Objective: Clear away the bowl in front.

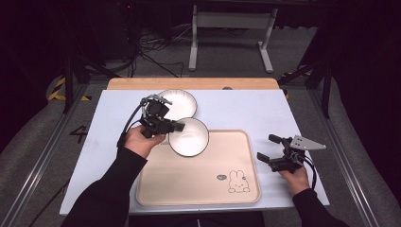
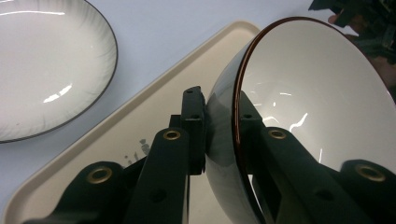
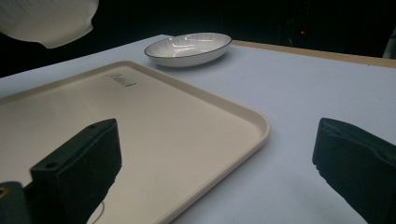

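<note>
We look down on a table (image 1: 265,106) with a smooth pale blue-white top and a wooden strip along its far edge. A beige rectangular tray (image 1: 189,182) with rounded corners and a low raised rim lies near the front edge; a small rabbit drawing (image 1: 238,182) marks its surface. The left gripper (image 1: 178,126) has its jaws closed on the rim of a glossy white bowl (image 1: 189,137) with a dark edge, one jaw inside and one outside, holding it tilted over the tray's far left corner. Just behind it, a shallow ribbed white plate (image 1: 182,101) rests on the table. The right gripper (image 1: 268,147) sits beside the tray's right edge, jaws spread wide, holding nothing. Bare tabletop lies open beyond the tray.
</note>
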The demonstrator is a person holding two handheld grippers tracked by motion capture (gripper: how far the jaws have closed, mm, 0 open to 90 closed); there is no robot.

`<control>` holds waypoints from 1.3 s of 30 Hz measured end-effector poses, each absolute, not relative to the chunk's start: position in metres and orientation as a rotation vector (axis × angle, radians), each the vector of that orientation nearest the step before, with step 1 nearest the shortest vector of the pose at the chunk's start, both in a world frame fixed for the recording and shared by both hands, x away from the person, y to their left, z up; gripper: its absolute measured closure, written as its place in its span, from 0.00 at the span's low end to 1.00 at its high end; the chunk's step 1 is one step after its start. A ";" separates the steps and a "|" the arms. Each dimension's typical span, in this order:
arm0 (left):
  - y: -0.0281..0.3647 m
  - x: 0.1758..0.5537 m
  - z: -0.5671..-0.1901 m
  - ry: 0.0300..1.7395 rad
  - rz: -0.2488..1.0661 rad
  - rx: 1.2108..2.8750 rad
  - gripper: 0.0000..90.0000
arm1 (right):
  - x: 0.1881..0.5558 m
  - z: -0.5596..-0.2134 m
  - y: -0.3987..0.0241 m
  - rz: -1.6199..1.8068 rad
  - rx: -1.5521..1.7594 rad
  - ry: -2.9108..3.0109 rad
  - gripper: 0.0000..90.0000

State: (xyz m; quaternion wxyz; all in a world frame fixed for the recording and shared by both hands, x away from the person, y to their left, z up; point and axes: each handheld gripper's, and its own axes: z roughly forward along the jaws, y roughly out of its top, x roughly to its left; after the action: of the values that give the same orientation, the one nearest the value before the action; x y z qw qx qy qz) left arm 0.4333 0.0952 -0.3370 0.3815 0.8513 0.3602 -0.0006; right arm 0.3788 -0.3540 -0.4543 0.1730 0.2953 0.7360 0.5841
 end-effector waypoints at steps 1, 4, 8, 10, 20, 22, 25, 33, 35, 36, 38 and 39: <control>0.093 0.432 -0.339 0.907 0.009 2.183 0.88 | 0.379 -0.454 -0.354 1.657 0.838 2.088 0.02; 0.086 0.429 -0.347 0.890 0.021 2.210 0.88 | 0.379 -0.454 -0.354 1.657 0.838 2.087 0.02; 0.082 0.427 -0.353 0.867 0.006 2.228 0.88 | 0.379 -0.454 -0.354 1.657 0.838 2.088 0.02; 0.081 0.425 -0.355 0.863 -0.008 2.231 0.88 | 0.379 -0.454 -0.354 1.657 0.839 2.088 0.02; 0.065 0.416 -0.367 0.805 -0.052 2.305 0.88 | 0.379 -0.454 -0.354 1.655 0.838 2.088 0.02; 0.062 0.416 -0.370 0.803 -0.082 2.316 0.88 | 0.379 -0.454 -0.354 1.658 0.838 2.088 0.02; 0.059 0.416 -0.374 0.790 -0.090 2.338 0.88 | 0.379 -0.454 -0.354 1.657 0.837 2.089 0.02; 0.052 0.420 -0.386 0.792 -0.110 2.379 0.88 | 0.379 -0.454 -0.354 1.659 0.835 2.088 0.02; 0.051 0.421 -0.389 0.795 -0.119 2.384 0.88 | 0.379 -0.454 -0.354 1.659 0.835 2.088 0.02; 0.050 0.421 -0.390 0.795 -0.117 2.391 0.88 | 0.379 -0.454 -0.354 1.660 0.835 2.088 0.02; 0.049 0.421 -0.392 0.792 -0.114 2.400 0.88 | 0.379 -0.454 -0.354 1.661 0.835 2.087 0.02; 0.049 0.422 -0.393 0.794 -0.110 2.404 0.88 | 0.379 -0.454 -0.354 1.660 0.834 2.089 0.02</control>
State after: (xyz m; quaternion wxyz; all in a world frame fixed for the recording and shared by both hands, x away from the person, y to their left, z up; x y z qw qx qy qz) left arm 0.4217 0.0485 -0.3926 0.2989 0.9053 0.2989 -0.0414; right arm 0.3787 -0.3542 -0.4543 0.1722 0.2939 0.7360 0.5851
